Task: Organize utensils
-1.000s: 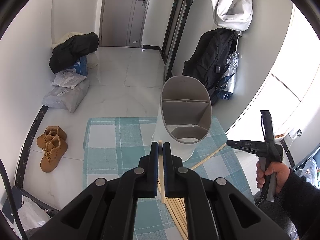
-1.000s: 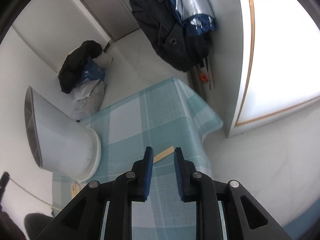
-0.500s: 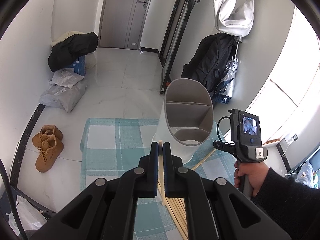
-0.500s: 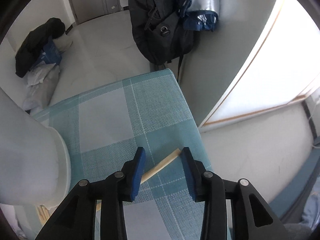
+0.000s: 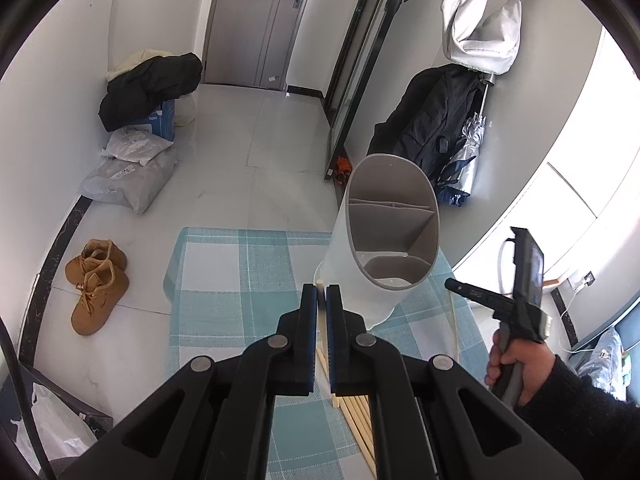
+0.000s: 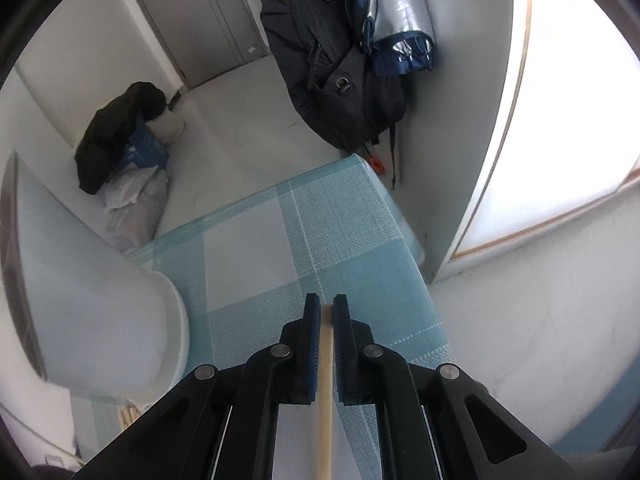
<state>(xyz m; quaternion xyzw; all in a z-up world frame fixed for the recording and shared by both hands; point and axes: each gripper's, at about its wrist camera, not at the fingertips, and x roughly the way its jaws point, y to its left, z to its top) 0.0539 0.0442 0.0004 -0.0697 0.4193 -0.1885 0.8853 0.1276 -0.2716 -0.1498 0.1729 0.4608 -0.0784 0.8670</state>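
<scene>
One wooden chopstick (image 5: 321, 322) is pinched tight in the left tool (image 5: 321, 300), with its tip poking out past the blue pads. Another chopstick (image 6: 326, 380) is squeezed in the right tool (image 6: 327, 314) and runs back between the fingers. The white holder (image 5: 378, 248) is seen standing on the checked cloth of the bench (image 5: 240, 280), just ahead of the left tool, and its open top is tipped. More chopsticks (image 5: 356, 420) are laid flat on the cloth beside the left tool.
</scene>
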